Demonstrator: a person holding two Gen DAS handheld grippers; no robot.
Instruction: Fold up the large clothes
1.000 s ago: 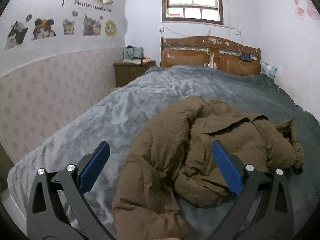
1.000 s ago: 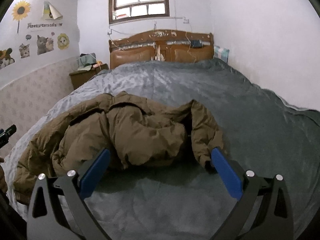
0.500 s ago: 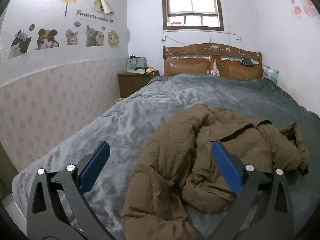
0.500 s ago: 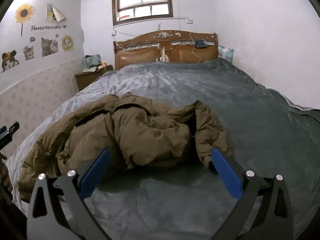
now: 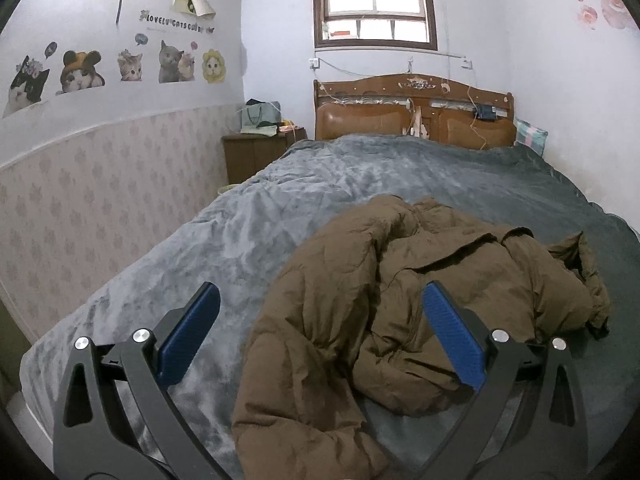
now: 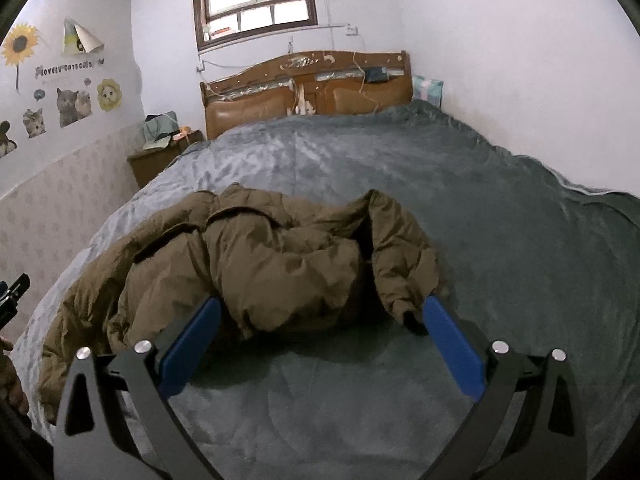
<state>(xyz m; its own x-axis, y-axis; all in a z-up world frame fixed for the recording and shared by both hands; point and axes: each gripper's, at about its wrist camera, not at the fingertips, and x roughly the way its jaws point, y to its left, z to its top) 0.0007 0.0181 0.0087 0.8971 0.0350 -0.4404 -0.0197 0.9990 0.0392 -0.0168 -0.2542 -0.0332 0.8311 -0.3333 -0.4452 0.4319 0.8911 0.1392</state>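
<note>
A brown puffy jacket (image 5: 400, 300) lies crumpled in a heap on the near part of the grey bed cover (image 5: 320, 184). My left gripper (image 5: 320, 336) is open above the jacket's left half, and its blue pads hold nothing. In the right wrist view the same jacket (image 6: 256, 264) sprawls from left to centre, one sleeve (image 6: 400, 264) hanging toward the front. My right gripper (image 6: 320, 336) is open above the cover just in front of the jacket, its right pad close to the sleeve's dark cuff (image 6: 410, 320).
A wooden headboard (image 5: 412, 108) and a window stand at the far end. A bedside cabinet (image 5: 256, 152) with bags sits at the far left. Walls run close along both sides of the bed. The tip of the other gripper (image 6: 12, 292) shows at the left edge of the right wrist view.
Both cameras have pulled back and tilted up a little, so the jacket sits lower and farther in each view. The jacket itself has not moved. Both grippers stayed open.
</note>
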